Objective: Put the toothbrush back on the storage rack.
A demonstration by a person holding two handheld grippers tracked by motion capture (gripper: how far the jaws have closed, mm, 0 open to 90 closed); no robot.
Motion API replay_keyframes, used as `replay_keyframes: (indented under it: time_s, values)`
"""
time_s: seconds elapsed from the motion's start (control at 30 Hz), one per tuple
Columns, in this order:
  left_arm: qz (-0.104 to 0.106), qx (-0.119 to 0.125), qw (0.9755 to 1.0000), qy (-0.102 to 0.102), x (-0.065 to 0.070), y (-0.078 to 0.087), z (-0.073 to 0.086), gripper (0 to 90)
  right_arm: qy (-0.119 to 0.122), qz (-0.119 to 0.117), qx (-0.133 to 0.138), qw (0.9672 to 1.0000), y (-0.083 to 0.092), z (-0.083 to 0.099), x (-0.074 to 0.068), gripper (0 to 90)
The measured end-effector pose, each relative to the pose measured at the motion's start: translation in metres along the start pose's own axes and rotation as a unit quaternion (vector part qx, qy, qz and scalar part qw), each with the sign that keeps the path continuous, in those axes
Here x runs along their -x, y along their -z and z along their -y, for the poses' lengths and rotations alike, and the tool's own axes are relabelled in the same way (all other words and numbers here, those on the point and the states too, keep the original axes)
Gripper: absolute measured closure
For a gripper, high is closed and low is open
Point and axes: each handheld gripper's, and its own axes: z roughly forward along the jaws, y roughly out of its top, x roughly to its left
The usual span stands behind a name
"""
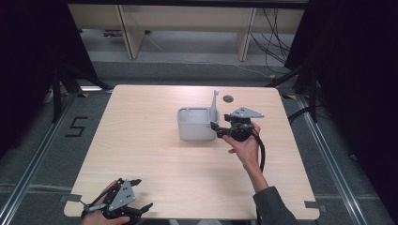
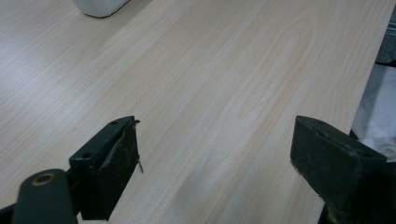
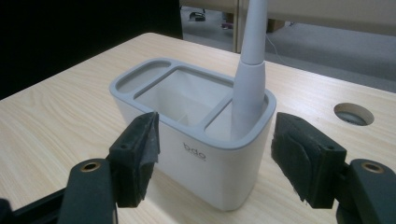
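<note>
Stood mid-frame on table (image 1: 141, 154): white caddy (image 1: 197, 124), utensil handle (image 3: 250, 79) upright in its end slot.
Right gripper (image 1: 217, 130) spread, gripping nothing, just beside caddy; best withdrawn level, without nudging handle. Left gripper (image 2: 215, 158) spread, idle, lower left.

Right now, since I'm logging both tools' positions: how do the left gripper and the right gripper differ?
The left gripper rests at the table's near edge, over bare wood; the right gripper is mid-table, against the white holder. The left gripper's jaws frame nothing; the right gripper's jaws flank the holder's end with the standing white handle, pads clear. Both are open, each held in one hand.
</note>
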Motion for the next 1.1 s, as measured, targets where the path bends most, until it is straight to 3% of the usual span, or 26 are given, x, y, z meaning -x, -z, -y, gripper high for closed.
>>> replay_keyframes:
  time_s: [0.03,0.13,0.27,0.3,0.37,0.4,0.43,0.47,0.67,0.7,0.73,0.77,0.8,0.83,0.87,0.9,0.93,0.97,1.1]
  values:
    - [0.0,0.0,1.0,-0.001,0.0,0.0,0.0,14.7,-0.008,-0.005,-0.002,1.0,0.001,0.001,-0.001,32.8]
    - [-0.001,-0.001,1.0,-0.002,0.0,0.0,0.0,14.8,0.01,-0.002,-0.001,0.9999,0.002,0.002,-0.001,32.5]
    - [0.002,0.006,1.0,0.005,0.001,0.0,0.0,14.8,-0.007,-0.009,-0.006,0.9999,0.006,0.003,-0.006,31.9]
    - [-0.004,0.008,0.9999,0.005,0.001,0.0,0.0,14.8,0.01,-0.003,-0.006,0.9999,0.008,0.003,-0.004,31.7]
    - [-0.005,0.01,0.9999,0.004,0.001,0.0,0.0,14.7,-0.003,-0.01,-0.008,0.9999,0.009,0.005,-0.006,31.2]
    - [-0.004,0.009,0.9999,0.005,0.002,0.0,0.0,14.8,0.014,0.002,-0.002,0.9999,0.01,0.005,-0.004,30.9]
    - [-0.004,0.01,0.9999,0.005,0.001,0.0,0.0,14.8,-0.001,-0.007,-0.009,0.9999,0.011,0.006,-0.007,30.8]
    - [-0.004,0.01,0.9999,0.005,0.001,0.0,0.0,14.7,0.009,-0.004,-0.009,0.9999,0.012,0.007,-0.005,30.5]
    - [-0.001,0.009,0.9999,0.004,0.001,0.001,-0.001,14.7,0.001,-0.006,-0.016,0.9998,0.018,0.013,-0.008,29.2]
    - [-0.002,0.016,0.9998,0.009,0.002,0.0,-0.001,14.7,0.015,-0.005,-0.013,0.9998,0.019,0.014,-0.006,29.0]
    - [0.0,0.018,0.9998,0.012,0.003,0.0,-0.001,14.7,0.005,-0.011,-0.018,0.9998,0.02,0.016,-0.008,28.9]
    - [-0.002,0.004,1.0,-0.002,0.001,0.002,-0.001,14.7,-0.002,-0.008,-0.022,0.9997,0.022,0.016,-0.009,28.8]
    - [-0.002,0.005,1.0,-0.003,0.0,0.001,-0.001,14.7,0.017,-0.008,-0.011,0.9998,0.022,0.018,-0.007,28.7]
    - [-0.002,0.002,1.0,-0.003,0.0,0.002,-0.001,14.7,0.003,-0.01,-0.021,0.9997,0.025,0.019,-0.009,28.4]
    - [-0.003,0.002,1.0,-0.003,0.0,0.002,-0.001,14.8,0.012,-0.002,-0.018,0.9998,0.026,0.02,-0.008,28.4]
    - [-0.003,0.004,1.0,-0.003,0.0,0.002,-0.001,14.7,0.001,-0.006,-0.012,0.9999,0.025,0.021,-0.01,28.4]
    - [-0.003,0.004,1.0,-0.003,0.001,0.002,-0.001,14.7,0.015,-0.008,-0.015,0.9997,0.027,0.021,-0.008,28.4]
    - [-0.004,0.007,1.0,-0.002,0.001,0.001,-0.001,14.7,0.004,-0.007,-0.017,0.9998,0.028,0.022,-0.01,28.3]
    - [-0.003,0.007,1.0,0.0,0.001,0.001,-0.001,14.7,0.011,-0.011,-0.016,0.9998,0.032,0.025,-0.012,28.2]
